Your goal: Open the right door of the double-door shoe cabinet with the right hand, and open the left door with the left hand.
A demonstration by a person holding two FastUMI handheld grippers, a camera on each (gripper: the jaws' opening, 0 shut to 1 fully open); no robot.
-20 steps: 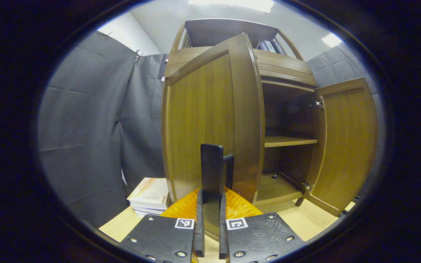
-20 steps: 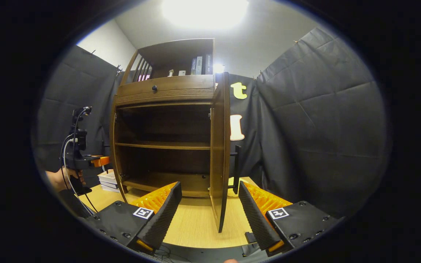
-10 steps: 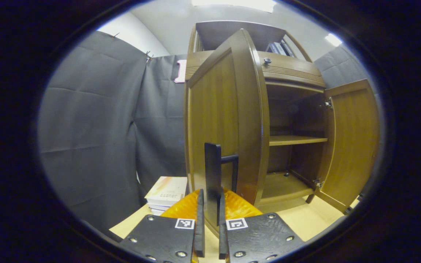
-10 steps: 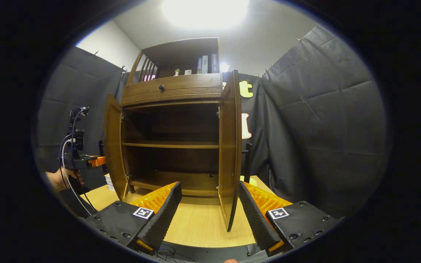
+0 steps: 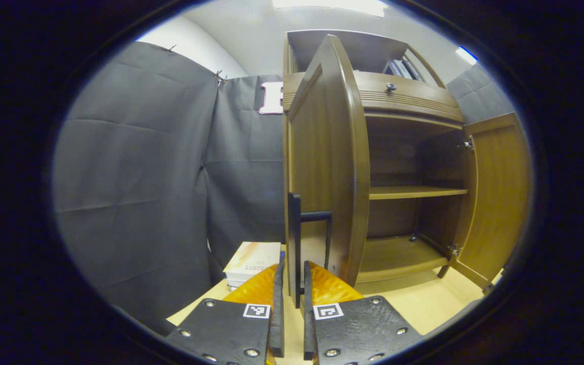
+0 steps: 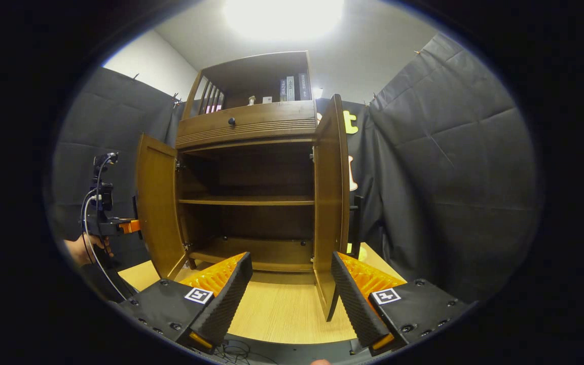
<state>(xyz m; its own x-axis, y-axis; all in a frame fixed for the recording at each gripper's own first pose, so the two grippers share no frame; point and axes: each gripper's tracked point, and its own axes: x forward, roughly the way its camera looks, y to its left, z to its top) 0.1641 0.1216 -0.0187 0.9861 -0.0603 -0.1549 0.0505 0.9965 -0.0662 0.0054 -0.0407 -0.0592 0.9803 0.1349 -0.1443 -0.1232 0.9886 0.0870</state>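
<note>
Left gripper view: left tongs clamp the left door's handle; right tongs gape near the right door.

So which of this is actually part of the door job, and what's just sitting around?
Job: cabinet; left door with its handle, held by left gripper; right door; right gripper, open.

Lying about: stack of books beside the cabinet; books on the top shelf; drawer knob.
</note>
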